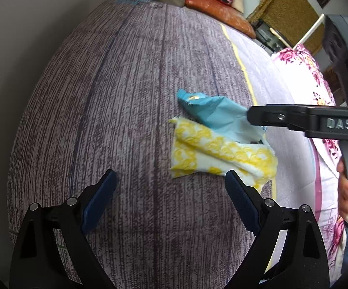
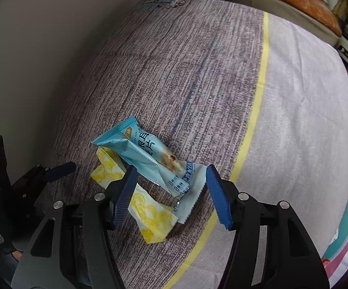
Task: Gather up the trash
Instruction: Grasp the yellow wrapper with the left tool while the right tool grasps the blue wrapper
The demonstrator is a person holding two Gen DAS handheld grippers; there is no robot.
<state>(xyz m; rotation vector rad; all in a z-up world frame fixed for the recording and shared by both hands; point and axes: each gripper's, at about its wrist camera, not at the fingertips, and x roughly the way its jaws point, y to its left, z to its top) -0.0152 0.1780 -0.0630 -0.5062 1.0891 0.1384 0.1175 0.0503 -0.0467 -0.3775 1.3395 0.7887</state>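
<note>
We see two pieces of trash lying together on the bedspread, on its grey-brown streaked part, just on the streaked side of the yellow stripe that divides it from the pale quilted part. No bin, bag or other container for trash shows in either view.

The blue snack wrapper is a long packet with printed characters on its face. In the right wrist view its long axis runs diagonally: one crimped end points up and away toward the wall, the other, torn and flattened, points toward the yellow stripe and sits between the spread fingers of our right gripper. The wrapper lies across the yellow patterned wrapper, overlapping it; that one is flatter, folded, and stretches along roughly the same diagonal, reaching out from under the blue wrapper at both ends.

Our right gripper is parted around the near end of the blue wrapper, one blue pad on each side, neither pad clearly pressing it. From the left wrist view the same gripper comes in from the side and its tip meets the blue wrapper at the stripe-side end, above the yellow patterned wrapper.

Our left gripper stands wide apart with nothing between its fingers, on the streaked side of the stripe, near the yellow patterned wrapper but not touching it.
</note>
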